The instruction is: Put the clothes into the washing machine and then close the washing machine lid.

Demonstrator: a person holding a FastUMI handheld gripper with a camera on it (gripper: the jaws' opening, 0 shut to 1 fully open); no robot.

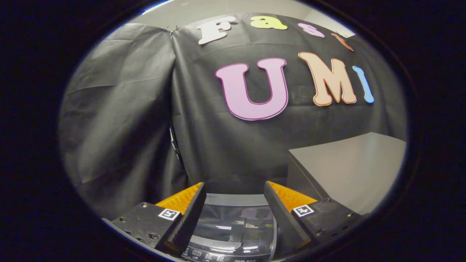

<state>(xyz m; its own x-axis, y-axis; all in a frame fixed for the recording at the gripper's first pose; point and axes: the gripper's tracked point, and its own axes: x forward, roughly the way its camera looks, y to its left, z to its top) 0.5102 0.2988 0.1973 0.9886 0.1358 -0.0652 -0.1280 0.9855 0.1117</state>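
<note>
Washing machine (pixel 233 233) sits low in my view, directly below and between the two fingers; I can see its glossy transparent lid lying flat and shut across the top, catching reflections of the wall behind; a strip of control panel (pixel 214 255) with small markings runs along its nearest edge, too small for me to make out. My gripper (pixel 235 194) hangs above that lid with its fingers spread well apart; nothing sits between them, and I cannot tell whether the tips touch the lid or hover just clear of it. Each finger carries a small square black-and-white marker near its base. Beyond the fingers hangs the black cloth wall (pixel 225 145), creased and draped, with a seam where two panels meet to the left of the machine. To the right of the machine, just beside the right finger, stands a grey box-like cabinet (pixel 349 171) with a flat pale top; its near corner lies close to the machine's rear right side. I see no clothes between the fingers; what lies under the lid is lost in reflections.
</note>
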